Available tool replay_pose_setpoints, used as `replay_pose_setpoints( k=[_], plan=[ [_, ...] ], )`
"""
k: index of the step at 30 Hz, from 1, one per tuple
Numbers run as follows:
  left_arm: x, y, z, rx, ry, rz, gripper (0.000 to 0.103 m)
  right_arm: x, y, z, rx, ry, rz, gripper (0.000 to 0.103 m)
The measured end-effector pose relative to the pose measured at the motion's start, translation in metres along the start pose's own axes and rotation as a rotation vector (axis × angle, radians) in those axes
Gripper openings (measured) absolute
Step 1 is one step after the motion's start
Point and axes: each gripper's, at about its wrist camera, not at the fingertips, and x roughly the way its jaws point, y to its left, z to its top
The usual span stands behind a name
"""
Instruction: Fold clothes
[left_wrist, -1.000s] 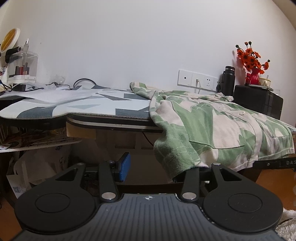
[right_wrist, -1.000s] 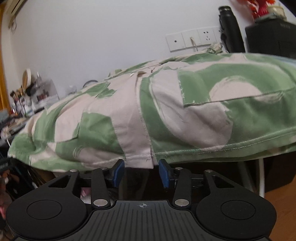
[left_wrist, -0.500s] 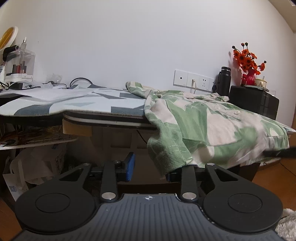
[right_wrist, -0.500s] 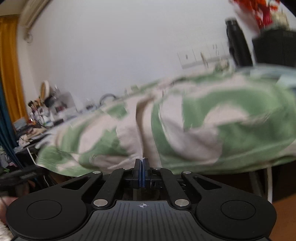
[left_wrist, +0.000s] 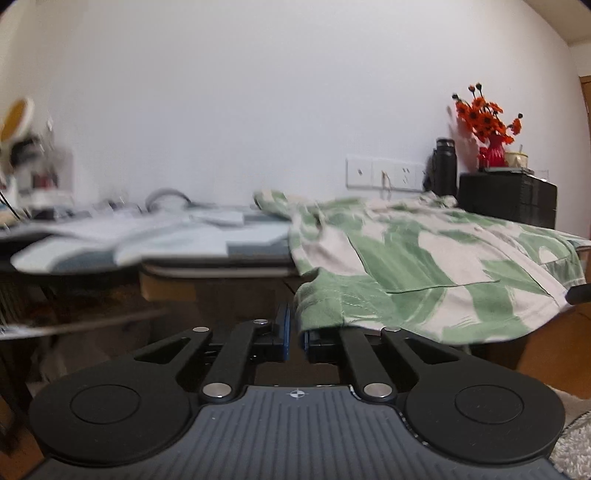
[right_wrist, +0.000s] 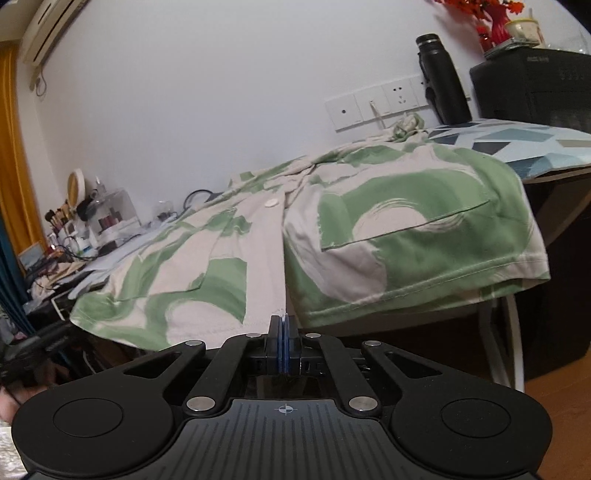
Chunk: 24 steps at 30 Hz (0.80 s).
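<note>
Right gripper (right_wrist: 283, 332): the 2 blue pads are pressed together on the bottom hem of the shirt (right_wrist: 332, 229), at the foot of its pale button placket; a sliver of white hem shows between them.
Left gripper (left_wrist: 294, 330): the pads stand a narrow gap apart at the near left corner of the hem; the cloth hangs over the right pad, and whether any of it sits inside the gap I cannot tell.
Shirt (left_wrist: 424, 266): green and cream, buttoned, lying front up on the patterned table (right_wrist: 517, 138), collar toward the far wall, the hem and right side drooping over the near edge.
Handling: soft, light, limp knit; it will sag between 2 grip points and slide easily on the tabletop.
Hold points: hem corners and the doubled placket look best, where stitching gives the pads something thick to bite.
Risk: a thin pinch may slip free under a pull; 1 white button (right_wrist: 271, 202) sits on the placket, far from the pads.
Surroundings: black flask (right_wrist: 443, 81) and red flowers (left_wrist: 487, 122) at the far right, well apart from the shirt's hem.
</note>
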Motion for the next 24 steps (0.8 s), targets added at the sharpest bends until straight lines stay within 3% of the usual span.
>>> replay_pose_setpoints(
  k=[6, 10, 15, 19, 21, 24],
  plan=[
    [0.018, 0.004, -0.02, -0.019, 0.134, -0.016, 0.006, 0.019, -0.023, -0.01, 0.073, 0.078, -0.057, 0.0],
    [0.016, 0.007, -0.02, -0.01, 0.206, -0.021, 0.022, 0.004, -0.024, 0.007, 0.062, 0.026, -0.08, 0.003],
    [-0.015, 0.016, 0.015, -0.029, 0.167, -0.081, 0.026, -0.02, -0.027, 0.055, 0.027, -0.024, -0.101, 0.025],
    [-0.033, 0.02, 0.068, -0.043, 0.089, -0.16, 0.027, -0.044, -0.024, 0.111, -0.036, -0.066, -0.117, 0.031],
    [-0.037, 0.019, 0.095, -0.05, 0.051, -0.206, 0.035, -0.055, -0.019, 0.141, -0.087, -0.088, -0.136, 0.033],
    [-0.045, 0.017, 0.131, -0.055, 0.0, -0.272, 0.046, -0.069, -0.01, 0.179, -0.166, -0.117, -0.169, 0.047]
  ],
)
